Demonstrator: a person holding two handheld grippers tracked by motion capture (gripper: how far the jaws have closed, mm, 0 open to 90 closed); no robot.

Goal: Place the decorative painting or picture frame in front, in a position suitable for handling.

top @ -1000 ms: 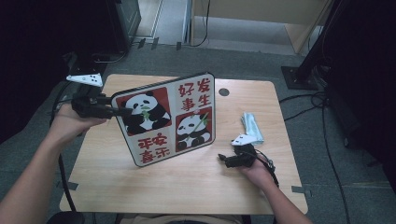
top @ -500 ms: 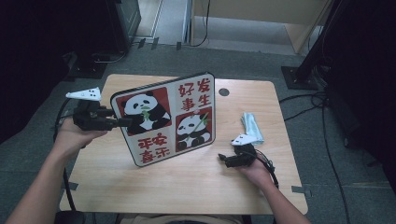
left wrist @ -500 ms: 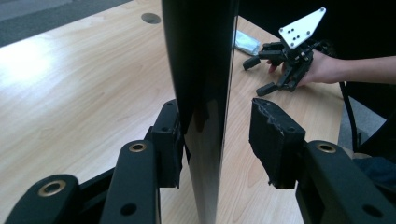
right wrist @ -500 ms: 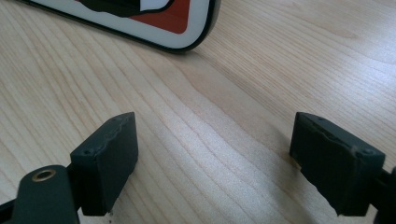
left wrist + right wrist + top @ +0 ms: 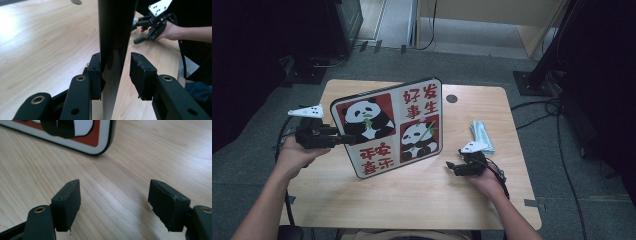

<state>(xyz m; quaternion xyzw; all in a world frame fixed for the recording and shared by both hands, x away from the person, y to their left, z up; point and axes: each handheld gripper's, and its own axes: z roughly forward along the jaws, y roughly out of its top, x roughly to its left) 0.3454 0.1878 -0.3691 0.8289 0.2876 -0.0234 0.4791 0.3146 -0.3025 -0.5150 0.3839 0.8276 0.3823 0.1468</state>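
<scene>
table: wood | on it: panda board standing, folded cloth

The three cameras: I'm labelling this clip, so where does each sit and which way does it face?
High view: above the person's side, looking down on the table; both forearms show.
Left gripper view: on the left gripper, facing along the panda board's edge between its fingers; shares the right gripper with the high view.
Right gripper view: low over the table, facing the board's bottom corner.

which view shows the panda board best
The high view: the whole panda board shows there, both pandas and the red characters, standing on edge on the table. The left gripper view sees it edge-on, a dark slab between the jaws. The right gripper view catches its bottom corner on the wood.
</scene>
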